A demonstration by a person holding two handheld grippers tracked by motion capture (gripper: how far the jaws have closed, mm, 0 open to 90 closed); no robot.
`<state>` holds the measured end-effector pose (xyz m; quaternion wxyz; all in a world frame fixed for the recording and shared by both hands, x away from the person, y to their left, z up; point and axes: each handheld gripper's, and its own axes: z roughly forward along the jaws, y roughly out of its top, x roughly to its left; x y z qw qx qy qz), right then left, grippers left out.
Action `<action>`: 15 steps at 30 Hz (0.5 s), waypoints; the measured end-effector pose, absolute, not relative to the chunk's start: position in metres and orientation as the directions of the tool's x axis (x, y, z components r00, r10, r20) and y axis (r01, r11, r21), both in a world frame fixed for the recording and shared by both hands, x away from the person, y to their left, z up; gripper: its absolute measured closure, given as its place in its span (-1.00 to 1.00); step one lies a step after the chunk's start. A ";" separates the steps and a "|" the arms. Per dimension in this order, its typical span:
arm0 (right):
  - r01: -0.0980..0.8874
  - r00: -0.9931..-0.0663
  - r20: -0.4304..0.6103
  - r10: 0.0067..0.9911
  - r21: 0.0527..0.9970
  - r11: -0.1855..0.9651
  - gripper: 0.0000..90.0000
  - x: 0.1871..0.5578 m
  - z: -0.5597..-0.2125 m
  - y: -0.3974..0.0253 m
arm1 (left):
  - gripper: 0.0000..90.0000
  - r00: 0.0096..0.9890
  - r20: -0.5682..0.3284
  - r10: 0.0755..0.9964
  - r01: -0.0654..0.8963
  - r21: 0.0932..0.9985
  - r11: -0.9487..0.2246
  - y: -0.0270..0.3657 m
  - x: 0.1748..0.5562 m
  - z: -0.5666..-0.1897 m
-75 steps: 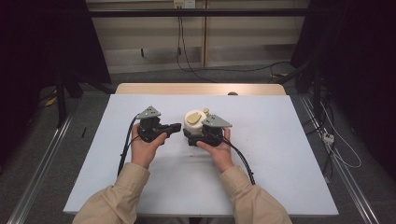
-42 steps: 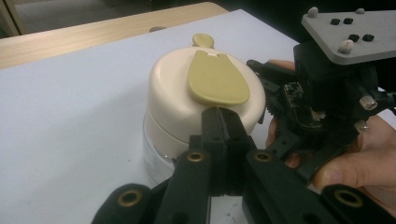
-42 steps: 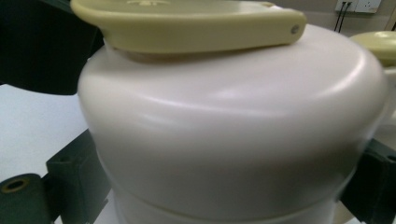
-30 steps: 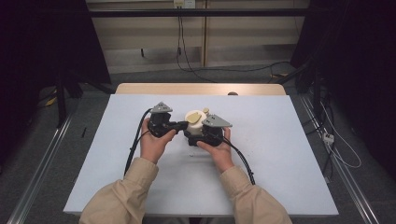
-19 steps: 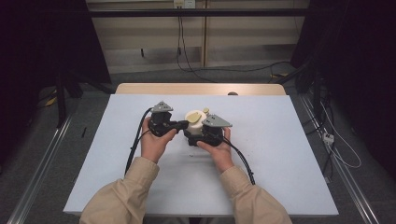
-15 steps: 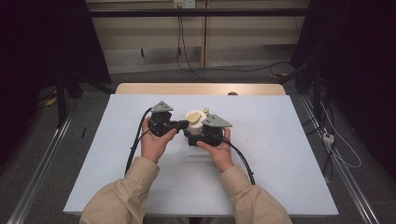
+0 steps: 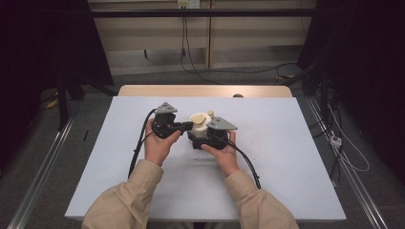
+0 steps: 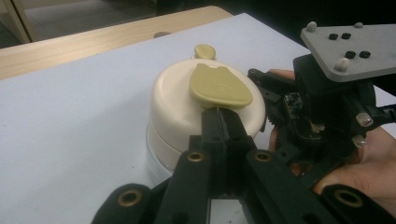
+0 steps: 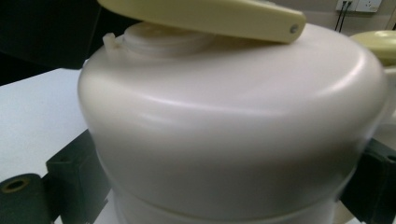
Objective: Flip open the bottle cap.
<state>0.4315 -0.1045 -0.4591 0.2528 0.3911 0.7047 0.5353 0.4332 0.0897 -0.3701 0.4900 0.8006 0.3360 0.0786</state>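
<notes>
A cream round container (image 7: 197, 122) stands mid-table with a tan flap (image 8: 219, 86) lying on its top and a small tan cap (image 8: 204, 50) at its far side. My right gripper (image 7: 200, 131) holds the container's body, with one black jaw at each side of it in the right gripper view (image 9: 219, 186). My left gripper (image 8: 219, 116) is shut, its tips pressed together right at the flap's near edge, against the container's upper wall. In the high view the left gripper (image 7: 187, 126) comes in from the container's left.
The white table (image 7: 286, 143) has bare room all around the hands. A wooden strip (image 7: 205, 90) runs along its far edge. Black cables (image 7: 138, 148) trail from both grippers toward the person. Metal rails flank the table on the floor.
The left gripper moved right, from apart from the container to touching its top edge. Over the last second both hands have stayed still.
</notes>
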 end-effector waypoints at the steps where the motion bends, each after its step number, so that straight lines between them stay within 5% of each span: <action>1: 0.281 -0.566 0.063 0.822 0.952 0.121 -0.87 0.432 -0.459 -0.105 | 1.00 0.761 -0.204 0.617 0.461 0.838 -0.292 0.090 0.433 -0.370; 15: 0.284 -0.566 0.068 0.822 0.952 0.116 -0.87 0.432 -0.459 -0.105 | 1.00 0.762 -0.200 0.616 0.449 0.849 -0.280 0.087 0.436 -0.361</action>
